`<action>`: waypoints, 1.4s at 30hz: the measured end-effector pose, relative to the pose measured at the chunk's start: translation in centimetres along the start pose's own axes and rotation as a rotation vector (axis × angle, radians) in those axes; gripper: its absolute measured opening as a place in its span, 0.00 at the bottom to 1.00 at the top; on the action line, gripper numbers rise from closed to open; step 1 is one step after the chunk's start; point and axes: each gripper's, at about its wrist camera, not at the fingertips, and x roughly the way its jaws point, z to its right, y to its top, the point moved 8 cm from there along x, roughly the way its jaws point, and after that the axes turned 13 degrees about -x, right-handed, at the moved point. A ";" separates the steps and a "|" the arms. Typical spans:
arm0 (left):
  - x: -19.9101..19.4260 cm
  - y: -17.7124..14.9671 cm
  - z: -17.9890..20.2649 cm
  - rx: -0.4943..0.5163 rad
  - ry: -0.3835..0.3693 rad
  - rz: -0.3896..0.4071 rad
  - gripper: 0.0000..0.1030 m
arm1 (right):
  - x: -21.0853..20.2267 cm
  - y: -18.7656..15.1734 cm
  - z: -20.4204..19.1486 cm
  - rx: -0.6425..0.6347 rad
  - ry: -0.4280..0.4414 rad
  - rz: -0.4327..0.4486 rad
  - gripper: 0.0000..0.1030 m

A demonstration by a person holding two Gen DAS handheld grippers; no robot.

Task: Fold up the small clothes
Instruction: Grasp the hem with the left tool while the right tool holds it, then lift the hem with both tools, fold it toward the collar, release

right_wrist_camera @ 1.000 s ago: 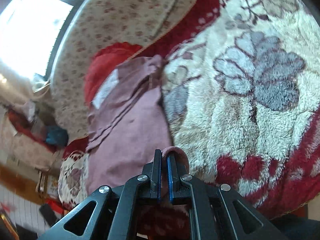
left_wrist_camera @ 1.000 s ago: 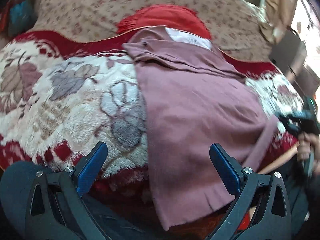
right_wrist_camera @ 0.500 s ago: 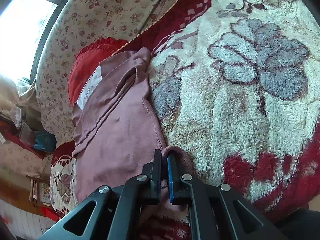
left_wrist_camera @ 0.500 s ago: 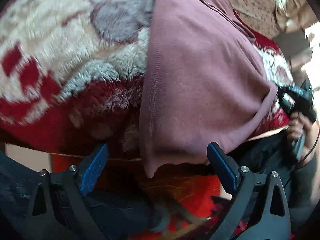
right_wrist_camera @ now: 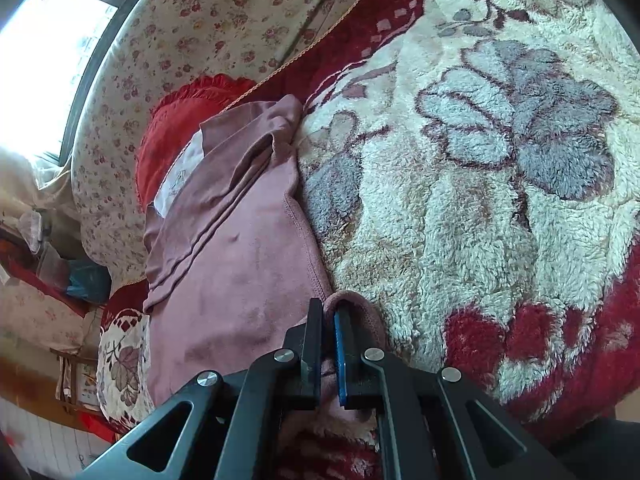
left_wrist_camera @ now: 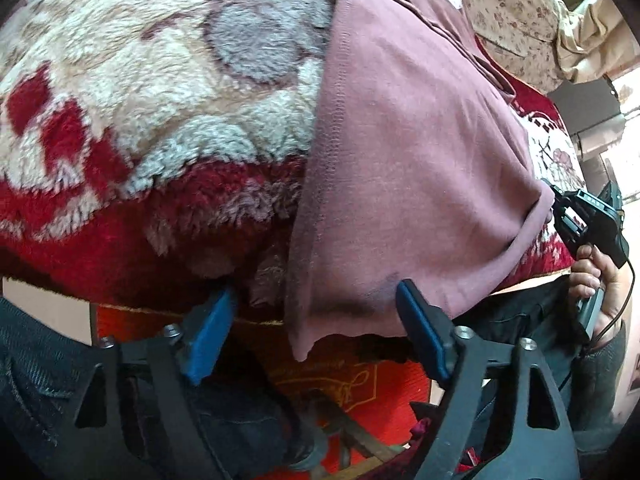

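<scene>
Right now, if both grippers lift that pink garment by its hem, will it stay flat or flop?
Probably flop: the pink garment already drapes limply over the blanket's edge. It looks thin and light, likely sagging between the left gripper and right gripper.

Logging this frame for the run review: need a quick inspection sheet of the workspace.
Surface: plush floral blanket, red border.
Job's things: mauve garment spread flat, hem hanging over the blanket's edge.
Clutter: red cloth behind the garment.
Grippers: left gripper open and just closing, hem corner between its fingers; right gripper shut on the garment's edge.
Cables: thin black cable by the right hand.
Surroundings: flowered bedding, bright window.
</scene>
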 end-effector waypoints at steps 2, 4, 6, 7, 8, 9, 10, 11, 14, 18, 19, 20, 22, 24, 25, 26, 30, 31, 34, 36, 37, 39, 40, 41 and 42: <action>-0.2 -0.2 -0.1 -0.016 -0.009 -0.013 0.70 | 0.0 0.0 0.0 -0.001 -0.001 0.001 0.04; -0.2 -0.4 -0.1 -0.015 -0.002 -0.022 0.70 | 0.0 -0.1 0.0 -0.002 -0.001 0.001 0.04; 0.0 -0.6 0.1 -0.002 0.009 -0.035 0.70 | 0.0 0.0 0.0 -0.003 -0.002 0.001 0.04; 0.0 -0.9 0.4 0.009 0.010 -0.045 0.70 | 0.0 -0.1 0.0 -0.005 -0.003 0.000 0.04; 0.0 -1.0 0.6 0.019 0.008 -0.047 0.70 | 0.0 -0.1 0.0 -0.007 -0.004 0.000 0.04; 0.0 -1.0 0.7 0.029 0.005 -0.051 0.70 | 0.0 -0.1 0.0 -0.009 -0.005 0.000 0.04; 0.1 -1.1 0.8 0.033 0.001 -0.057 0.70 | 0.0 -0.1 -0.1 -0.010 -0.006 0.000 0.04; 0.2 -1.1 0.9 0.036 -0.003 -0.061 0.70 | 0.0 -0.1 -0.1 -0.011 -0.007 -0.001 0.04; 0.7 -1.4 1.4 0.043 -0.047 -0.098 0.56 | 0.1 -0.1 -0.2 -0.015 -0.011 -0.002 0.04; 0.9 -1.6 1.9 0.059 -0.057 -0.109 0.50 | 0.2 0.0 -0.2 -0.023 -0.016 -0.004 0.04; 1.0 -1.4 1.6 0.042 -0.053 -0.105 0.47 | 0.2 0.0 -0.2 -0.022 -0.016 -0.003 0.04; 1.3 -1.1 1.0 0.016 -0.046 -0.103 0.41 | 0.2 0.0 -0.2 -0.022 -0.016 -0.004 0.04; 1.4 -0.9 0.4 -0.023 -0.062 -0.108 0.39 | 0.2 0.0 -0.2 -0.023 -0.016 -0.003 0.04; 1.3 -1.0 0.4 -0.018 -0.061 -0.106 0.30 | 0.2 0.0 -0.3 -0.023 -0.016 -0.003 0.04; 1.2 -1.0 0.4 -0.019 -0.061 -0.105 0.25 | 0.2 0.0 -0.2 -0.023 -0.017 -0.003 0.04; 1.0 -1.1 0.5 -0.024 -0.076 -0.111 0.12 | 0.2 0.0 -0.2 -0.022 -0.016 -0.003 0.04; 0.0 -1.4 1.5 0.021 -0.103 -0.106 0.07 | 0.2 0.0 -0.3 -0.024 -0.015 -0.003 0.04; -0.4 -1.5 1.8 0.033 -0.103 -0.100 0.07 | 0.2 0.0 -0.3 -0.025 -0.014 -0.003 0.04; -1.8 -1.6 2.6 0.078 -0.105 -0.075 0.07 | -0.1 0.0 -0.5 -0.051 -0.022 0.000 0.04; -3.4 -1.7 3.6 0.109 -0.127 -0.057 0.07 | -0.8 -0.1 -0.9 -0.094 -0.032 0.008 0.04; -3.7 -1.5 4.2 0.124 -0.139 -0.052 0.07 | -1.3 -0.2 -1.2 -0.123 -0.035 0.014 0.05; -5.5 -1.4 5.6 0.171 -0.172 -0.024 0.07 | -2.6 -0.5 -2.1 -0.217 -0.067 0.032 0.04; -6.3 -1.3 6.3 0.195 -0.185 -0.009 0.07 | -3.3 -0.7 -2.5 -0.263 -0.085 0.043 0.04; -7.1 -1.2 7.0 0.219 -0.200 0.008 0.07 | -4.2 -1.1 -3.2 -0.326 -0.095 0.055 0.04; -7.8 -1.0 7.6 0.243 -0.211 0.026 0.07 | -4.9 -1.3 -3.6 -0.368 -0.103 0.063 0.04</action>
